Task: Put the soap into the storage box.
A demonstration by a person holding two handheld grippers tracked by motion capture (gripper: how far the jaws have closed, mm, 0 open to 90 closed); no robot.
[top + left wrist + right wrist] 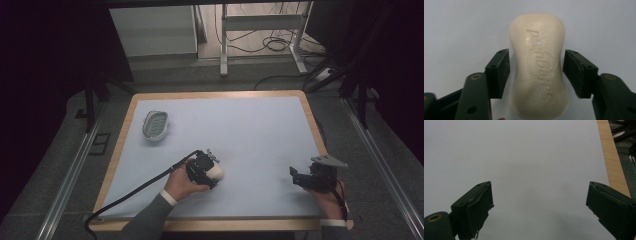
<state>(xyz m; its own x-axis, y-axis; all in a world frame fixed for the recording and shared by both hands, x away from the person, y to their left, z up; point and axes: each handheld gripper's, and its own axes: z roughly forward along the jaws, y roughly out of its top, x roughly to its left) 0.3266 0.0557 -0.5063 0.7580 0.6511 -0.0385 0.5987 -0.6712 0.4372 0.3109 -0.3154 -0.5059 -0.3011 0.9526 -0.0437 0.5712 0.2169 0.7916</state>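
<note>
left gripper (536,72) jaws straddle soap bar (539,67) waist, not quite touching, squeeze centred; right gripper (539,205) wide open, empty, well right of soap

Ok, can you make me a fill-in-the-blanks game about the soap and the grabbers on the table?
1. The bar of soap lies between the jaws of the ____ gripper.
2. The soap dish holds ____ soap.
3. The right gripper has its jaws wide ____.
4. The table's top is pale ____.

Missing words: left; no; open; blue
</note>
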